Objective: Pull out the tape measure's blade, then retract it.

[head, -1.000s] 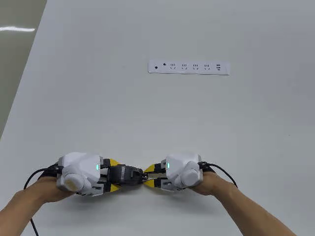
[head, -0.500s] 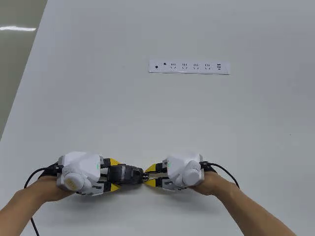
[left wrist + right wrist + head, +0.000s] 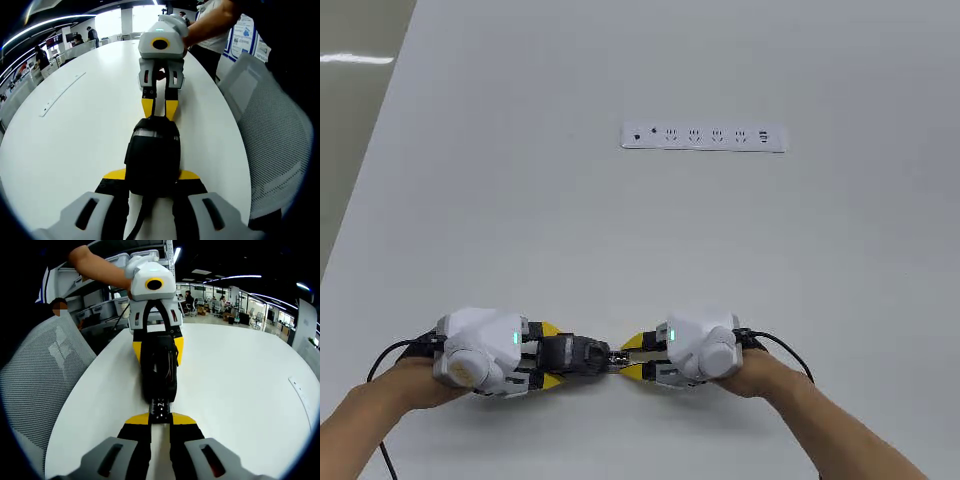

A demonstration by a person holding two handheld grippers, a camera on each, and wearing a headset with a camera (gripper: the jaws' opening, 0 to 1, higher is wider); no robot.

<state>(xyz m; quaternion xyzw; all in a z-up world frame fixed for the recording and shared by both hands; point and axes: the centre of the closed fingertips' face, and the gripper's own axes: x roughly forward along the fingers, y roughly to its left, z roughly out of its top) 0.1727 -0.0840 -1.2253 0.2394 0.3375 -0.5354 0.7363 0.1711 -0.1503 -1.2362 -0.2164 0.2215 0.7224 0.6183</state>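
At six o'clock on the white table (image 3: 620, 230), the left gripper (image 3: 550, 355) clamps the black tape measure (image 3: 577, 355) to anchor it, while the right gripper (image 3: 630, 357), at its three o'clock, pinches the blade tip (image 3: 160, 409), seemingly ready to pull.

White table (image 3: 520, 220) with power strip (image 3: 704, 136)

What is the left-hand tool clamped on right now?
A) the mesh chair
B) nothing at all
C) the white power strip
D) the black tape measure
D: in the left gripper view, the left gripper has its yellow-tipped fingers pressed against both sides of the black tape measure.
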